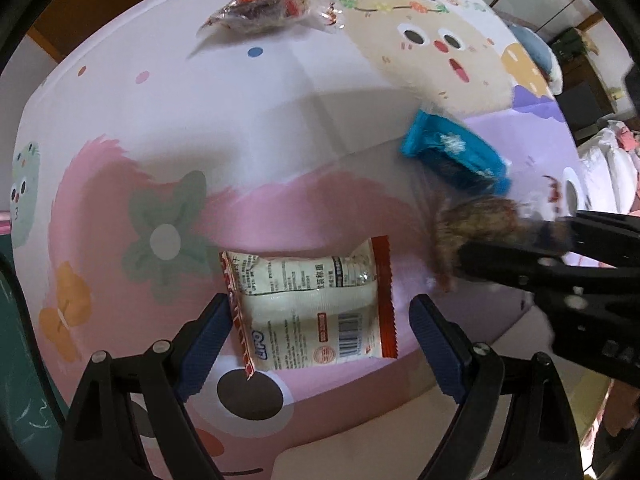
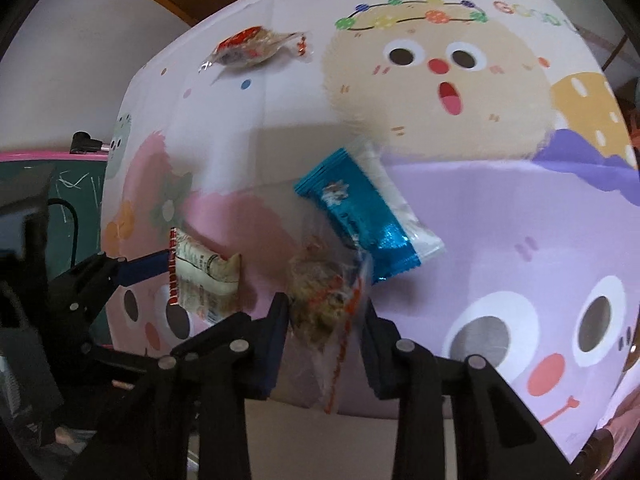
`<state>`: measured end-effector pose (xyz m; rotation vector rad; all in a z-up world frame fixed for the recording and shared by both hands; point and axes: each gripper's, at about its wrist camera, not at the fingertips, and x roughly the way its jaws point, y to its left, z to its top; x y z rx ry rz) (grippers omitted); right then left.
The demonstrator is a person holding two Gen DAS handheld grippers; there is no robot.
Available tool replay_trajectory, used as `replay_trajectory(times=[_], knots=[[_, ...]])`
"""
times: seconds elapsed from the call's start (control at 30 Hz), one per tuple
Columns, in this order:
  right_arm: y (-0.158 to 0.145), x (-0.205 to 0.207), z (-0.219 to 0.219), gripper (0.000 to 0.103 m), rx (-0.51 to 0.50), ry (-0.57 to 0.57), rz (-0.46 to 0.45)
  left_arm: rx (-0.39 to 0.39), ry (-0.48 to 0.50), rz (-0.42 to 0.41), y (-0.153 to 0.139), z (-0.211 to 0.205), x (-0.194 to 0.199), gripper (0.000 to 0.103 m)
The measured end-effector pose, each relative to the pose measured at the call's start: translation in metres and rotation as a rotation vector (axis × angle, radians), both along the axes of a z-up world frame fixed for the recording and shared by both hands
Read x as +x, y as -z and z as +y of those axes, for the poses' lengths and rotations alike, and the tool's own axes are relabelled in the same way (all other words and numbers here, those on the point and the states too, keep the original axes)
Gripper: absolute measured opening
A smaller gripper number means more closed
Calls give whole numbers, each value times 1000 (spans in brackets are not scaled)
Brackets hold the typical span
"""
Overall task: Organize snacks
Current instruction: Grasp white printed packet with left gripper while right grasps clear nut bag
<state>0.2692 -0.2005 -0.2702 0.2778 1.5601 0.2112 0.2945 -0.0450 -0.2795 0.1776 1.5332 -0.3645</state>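
Your left gripper is open, its blue pads straddling the white-and-red Lipo snack packet, which lies flat near the front edge of the counter on the cartoon-print cloth. The packet's long axis runs across the gap between the fingers, so its red crimped ends face the pads; the left pad is touching or just beside one end, while the right pad stands apart from the other. Your right gripper holds a clear-wrapped brown snack between its fingers; the wrapper fills the gap, though motion blur makes the firmness of the grip uncertain. This snack sits just beside the blue foil packet, which lies diagonally toward the counter centre. A red-and-clear wrapped snack rests well apart, near the far edge. The left gripper is nearer the Lipo packet; closing from here likely suffices. Note the counter edge directly below both grippers, and keep the two grippers from meeting, since they work near one another. Open cloth remains toward the centre and far right.
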Motion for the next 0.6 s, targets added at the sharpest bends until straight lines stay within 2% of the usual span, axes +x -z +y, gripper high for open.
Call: replay_trajectory(times=[0.13,0.2,0.23,0.33,0.47,0.6], knots=[[-4,-2,-5,33,11,9,-4,24,-22,0,5,-4,4,73],[-5,-3,-4,33,13,10,-8,43,-19,-24,3,-5,3,55],[-7,-4,-4,33,14,9,-13,40,-16,-28,1,-6,2,51],[-13,-5,-5,33,19,6,-26,23,-40,-29,-4,-3,0,50],[-26,-7,-4,33,21,4,-50,23,-77,-70,-18,4,-4,50],[-50,-14,-5,33,31,7,-94,-10,-127,-137,-57,12,-12,50]])
